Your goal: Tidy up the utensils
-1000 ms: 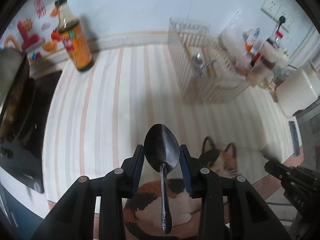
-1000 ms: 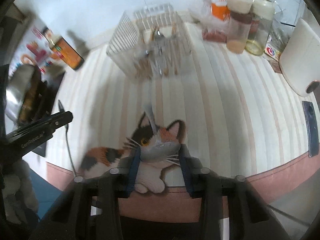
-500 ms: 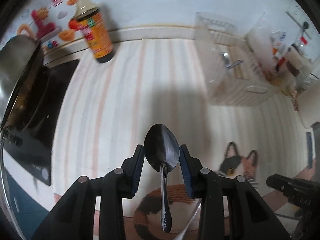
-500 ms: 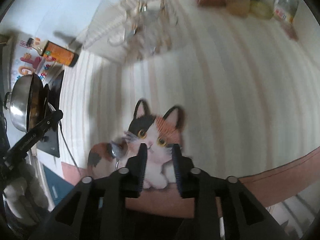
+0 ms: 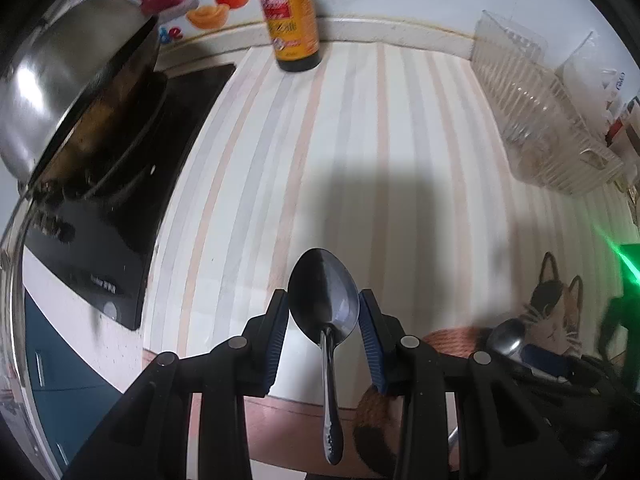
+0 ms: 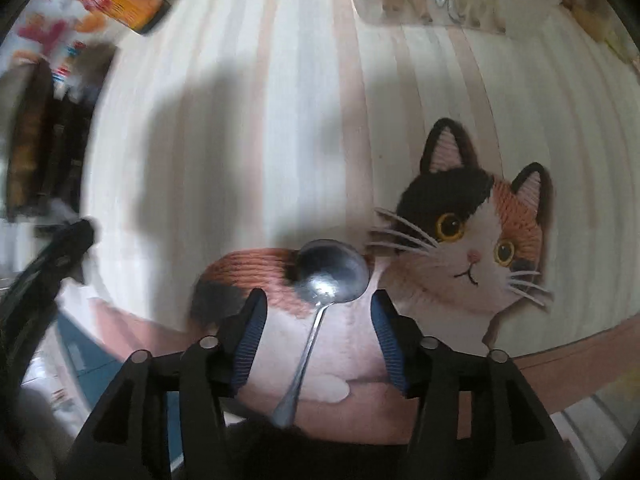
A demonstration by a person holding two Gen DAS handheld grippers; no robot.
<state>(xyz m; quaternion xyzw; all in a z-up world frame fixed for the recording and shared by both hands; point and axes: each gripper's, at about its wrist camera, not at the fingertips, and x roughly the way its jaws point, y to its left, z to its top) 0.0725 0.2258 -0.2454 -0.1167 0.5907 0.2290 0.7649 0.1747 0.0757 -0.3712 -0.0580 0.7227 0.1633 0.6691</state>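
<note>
- We hold 1 dark spoon [image 5: 324, 312] in our left gripper [image 5: 323, 324]; its fingers [image 5: 276, 336] pinch the bowl of the spoon from both sides; the bowl points away from us and the handle hangs back toward the camera, so its long line runs along the fingers.
- Our right gripper [image 6: 316, 320] points down over a small spoon [image 6: 324, 280] that lies on the cat mat [image 6: 472, 240] on the striped desk [image 5: 360, 140]; its fingers [image 6: 250, 332] are spreading wider and do not touch the spoon, which sits between them.
- The small spoon lies flat; its round bowl points up the picture, toward the back of the desk, and its thin handle slants down and a bit left, toward us.
- We think the step now is picking up this second spoon; next the right fingers must drop lower around the thin neck and squeeze.
- The clear rack [image 5: 540, 112] stands at the back of the desk, well apart; the spoons likely go there.
</note>
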